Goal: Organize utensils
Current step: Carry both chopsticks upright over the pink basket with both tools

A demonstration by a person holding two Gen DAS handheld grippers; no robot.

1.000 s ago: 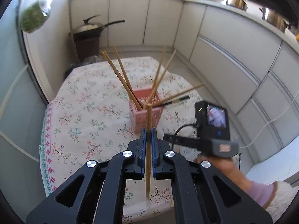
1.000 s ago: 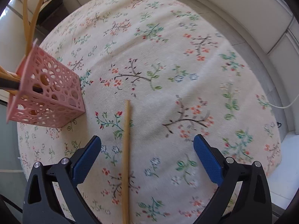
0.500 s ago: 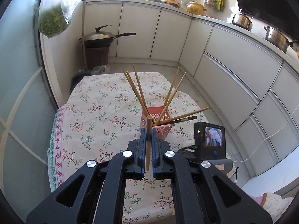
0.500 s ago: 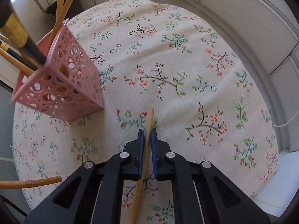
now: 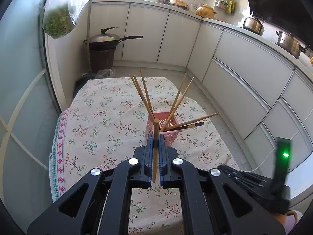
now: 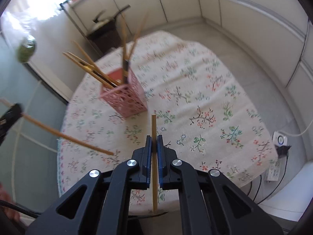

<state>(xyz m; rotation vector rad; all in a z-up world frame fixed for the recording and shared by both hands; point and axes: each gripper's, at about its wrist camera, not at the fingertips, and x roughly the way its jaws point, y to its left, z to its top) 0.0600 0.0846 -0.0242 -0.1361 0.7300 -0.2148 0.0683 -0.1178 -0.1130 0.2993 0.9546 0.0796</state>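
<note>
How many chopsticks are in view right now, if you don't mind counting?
9, possibly more hidden: seven standing in the pink basket, one in the left gripper, one in the right gripper.

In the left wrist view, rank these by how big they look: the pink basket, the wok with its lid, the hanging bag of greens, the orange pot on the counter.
1. Wok with its lid
2. Hanging bag of greens
3. Pink basket, partly hidden by the held chopstick
4. Orange pot

The basket is nearest the camera, so only apparent size is ranked.

A lidded wok (image 5: 109, 39) sits by white cabinets (image 5: 146, 37), near a hanging bag of greens (image 5: 57, 22).
</note>
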